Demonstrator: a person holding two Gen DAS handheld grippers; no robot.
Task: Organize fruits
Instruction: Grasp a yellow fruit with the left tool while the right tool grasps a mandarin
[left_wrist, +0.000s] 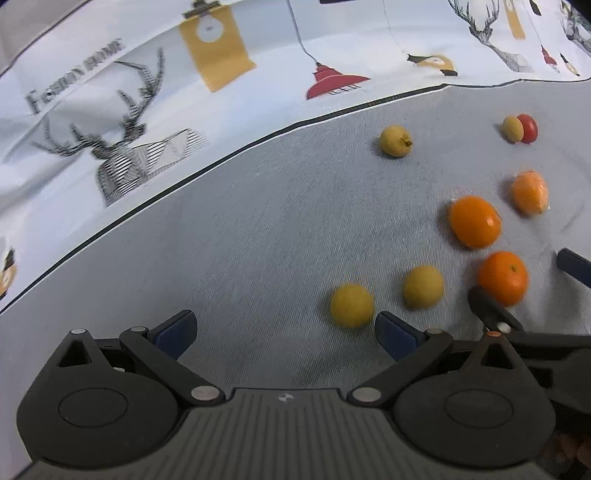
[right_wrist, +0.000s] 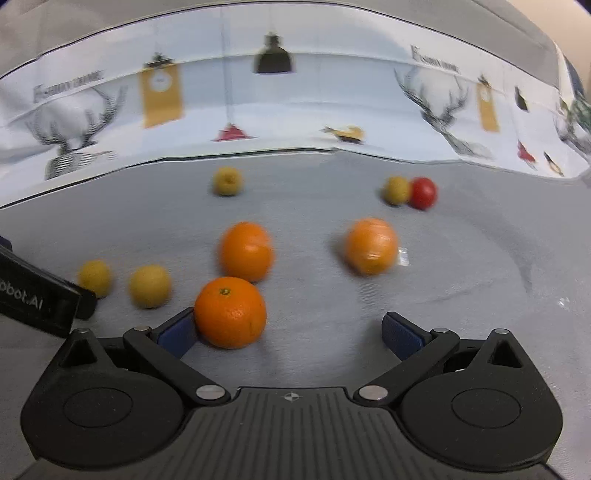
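Grey cloth (right_wrist: 332, 295) covers the desk, with a printed deer-and-lamp sheet (right_wrist: 295, 110) along its far edge. Two yellow fruits (right_wrist: 94, 277) lie leftmost, near the left tool (left_wrist: 286, 334), whose jaws are spread wide and empty. Three oranges (right_wrist: 245, 251) sit mid-desk; the nearest orange (right_wrist: 230, 312) touches the left finger of the wide-open right tool (right_wrist: 288, 332). A red tomato (right_wrist: 423, 192) lies far right.
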